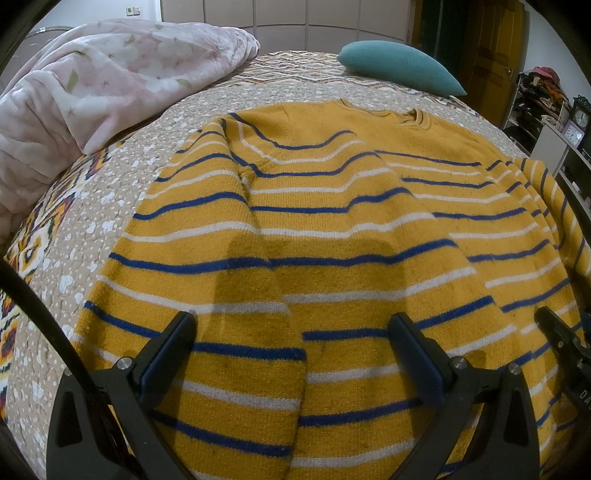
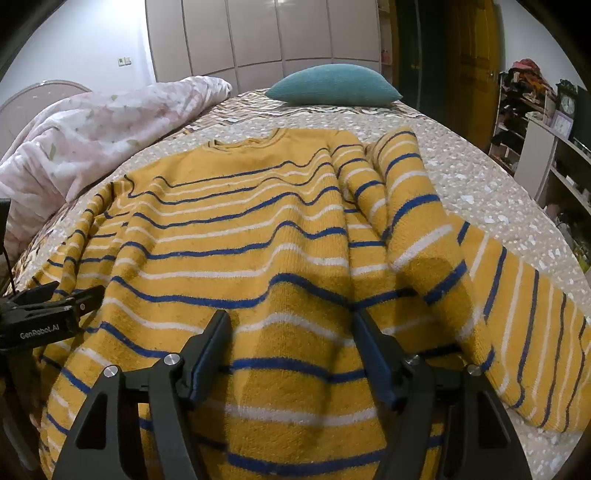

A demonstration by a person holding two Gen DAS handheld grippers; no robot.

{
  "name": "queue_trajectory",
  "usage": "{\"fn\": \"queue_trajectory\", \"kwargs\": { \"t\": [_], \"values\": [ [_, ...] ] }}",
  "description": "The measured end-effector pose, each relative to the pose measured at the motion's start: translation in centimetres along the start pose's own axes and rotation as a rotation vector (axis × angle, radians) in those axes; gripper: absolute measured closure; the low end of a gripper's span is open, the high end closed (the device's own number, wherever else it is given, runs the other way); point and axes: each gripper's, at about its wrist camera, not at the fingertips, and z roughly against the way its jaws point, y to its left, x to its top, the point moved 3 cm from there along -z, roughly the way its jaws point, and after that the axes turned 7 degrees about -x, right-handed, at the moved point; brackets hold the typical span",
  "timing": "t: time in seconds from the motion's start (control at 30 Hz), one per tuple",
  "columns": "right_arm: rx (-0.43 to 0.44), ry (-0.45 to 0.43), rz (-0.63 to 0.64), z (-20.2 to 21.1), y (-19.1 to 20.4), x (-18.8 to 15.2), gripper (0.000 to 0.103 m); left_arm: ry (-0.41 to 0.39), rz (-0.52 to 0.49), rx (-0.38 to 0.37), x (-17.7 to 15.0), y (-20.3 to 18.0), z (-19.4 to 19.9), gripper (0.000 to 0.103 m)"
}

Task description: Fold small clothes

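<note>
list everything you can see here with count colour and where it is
sweater: 1, mustard with blue and white stripes, spread flat on the bed, one sleeve folded in
bed: 1, beige patterned cover, under the sweater
blanket: 1, pink floral, heaped at the bed's left
pillow: 1, teal, far end of the bed
wardrobe: 1, pale, behind the bed
door: 1, brown, far right
shelves: cluttered, right wall
left gripper: black, fingers apart over the hem
right gripper: black, fingers apart over the hem
</note>
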Motion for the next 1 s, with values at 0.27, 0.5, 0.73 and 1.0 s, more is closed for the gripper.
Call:
{"fn": "queue_trajectory", "kwargs": {
  "t": [0.27, 0.5, 0.73, 1.0],
  "values": [
    [-0.009, 0.0, 0.013, -0.16, 0.35, -0.05, 0.026, 0.0, -0.001, 0.002, 0.0, -0.06, 0.02, 0.0],
    [-0.008, 0.0, 0.019, -0.17, 0.32, -0.15, 0.024, 0.001, -0.001, 0.003, 0.01, -0.11, 0.03, 0.0],
    [-0.009, -0.001, 0.018, -0.2, 0.37, -0.16, 0.023, 0.001, -0.003, 0.004, -0.03, -0.07, -0.01, 0.0],
    [-0.008, -0.001, 0.02, -0.19, 0.34, -0.19, 0.022, 0.001, -0.003, 0.005, -0.05, -0.09, -0.02, 0.0]
  ]
}}
